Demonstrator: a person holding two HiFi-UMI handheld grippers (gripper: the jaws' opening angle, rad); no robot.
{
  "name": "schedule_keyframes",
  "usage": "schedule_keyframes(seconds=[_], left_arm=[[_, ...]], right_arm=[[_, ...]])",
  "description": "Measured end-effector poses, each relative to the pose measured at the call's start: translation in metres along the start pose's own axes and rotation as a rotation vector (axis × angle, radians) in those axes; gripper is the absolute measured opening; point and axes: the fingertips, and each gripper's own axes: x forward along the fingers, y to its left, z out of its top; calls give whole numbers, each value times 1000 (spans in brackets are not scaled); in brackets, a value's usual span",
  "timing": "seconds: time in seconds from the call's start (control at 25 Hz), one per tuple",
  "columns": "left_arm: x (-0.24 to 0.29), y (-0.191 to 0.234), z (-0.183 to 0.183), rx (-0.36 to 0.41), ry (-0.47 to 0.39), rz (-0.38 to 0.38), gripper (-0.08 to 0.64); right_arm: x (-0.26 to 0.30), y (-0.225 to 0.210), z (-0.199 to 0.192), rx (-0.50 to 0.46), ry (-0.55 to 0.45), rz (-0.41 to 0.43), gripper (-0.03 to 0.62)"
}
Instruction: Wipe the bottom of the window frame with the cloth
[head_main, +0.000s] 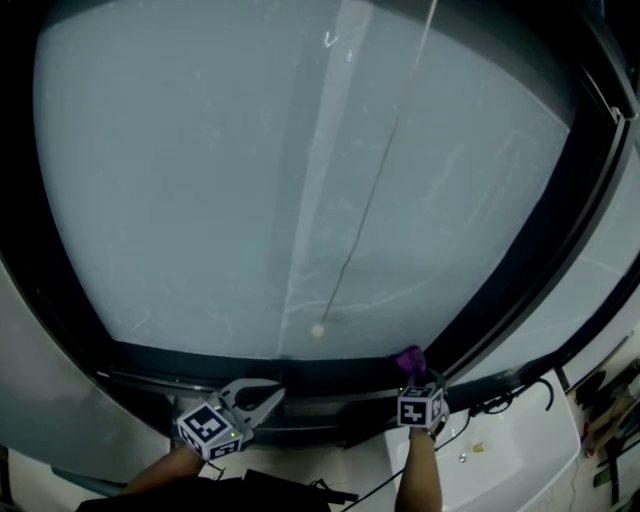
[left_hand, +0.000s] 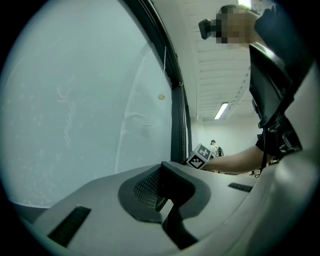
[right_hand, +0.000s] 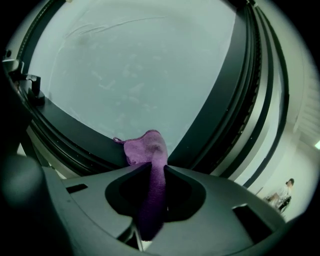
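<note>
We have the small purple terry cloth (right_hand: 147, 150) pinched between the closed jaws of the right gripper (right_hand: 152, 170); its free end pokes out at the right-hand corner of the dark bottom rail of the window frame (right_hand: 75, 130), against the edge of the frosted glass pane (head_main: 250, 180) (whether it presses the rail or only the glass, we cannot tell); the left gripper (head_main: 250, 400) sits near the rail's left half with its jaws together on nothing

We judge the main risk to be the short tuft of cloth ahead of the jaws: pushed low, the hard jaw tips could scrape the rail; dragged hard along the ribbed tracks, the cloth could pull free; held too high, it would wipe glass and miss the rail; the thin cord with its pale bead (head_main: 317, 329), hanging just above the rail's middle, could snag a passing gripper
</note>
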Motion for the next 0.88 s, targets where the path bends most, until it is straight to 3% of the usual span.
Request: schedule_keyframes(seconds=[0.24,0.56,0.88], left_arm=[[-1,2,-1,43,-20,35,2],[4,5,4,11,-20,16,2],[0,2,1,-2,-15,16,2]], right_arm=[[1,-8,2,-46,-2,-43,75],[0,-23,7,-44,4,-77,75],[-4,-30,-20,-9,41,-99,75]])
